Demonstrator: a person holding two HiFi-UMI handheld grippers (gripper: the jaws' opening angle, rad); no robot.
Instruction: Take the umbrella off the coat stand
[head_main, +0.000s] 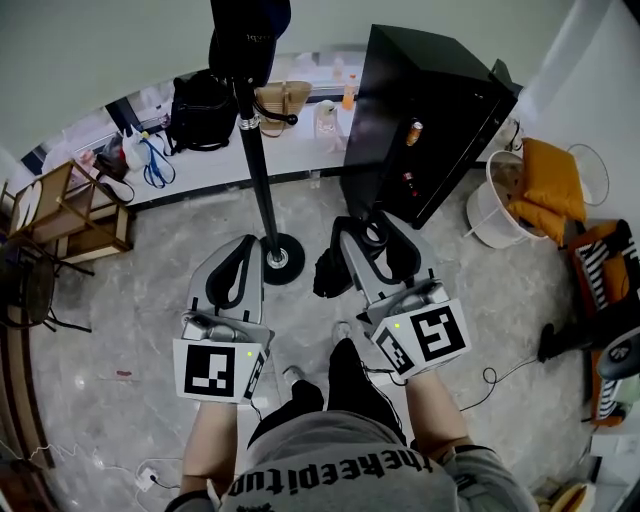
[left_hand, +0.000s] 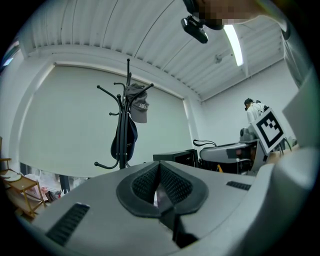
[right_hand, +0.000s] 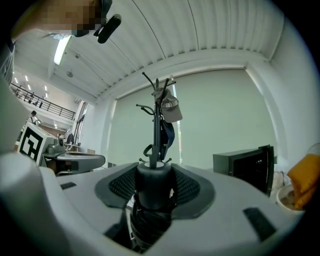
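A folded black umbrella (head_main: 328, 272) hangs from my right gripper (head_main: 366, 233), whose jaws are shut on its round handle (right_hand: 153, 179). The canopy droops below the jaws toward the floor. The black coat stand (head_main: 262, 170) rises just left of that gripper, its round base (head_main: 281, 259) on the floor. Its hooks carry a grey cap (right_hand: 170, 109) and a dark bag (left_hand: 125, 141). My left gripper (head_main: 243, 255) sits beside the base, its pads (left_hand: 172, 186) closed together with nothing between them.
A black cabinet (head_main: 425, 110) stands behind the right gripper. A white basket with orange cloth (head_main: 520, 195) is at the right. A wooden rack (head_main: 70, 215) is at the left, and bags (head_main: 200, 110) sit on the back ledge. Cables (head_main: 485, 385) trail on the floor.
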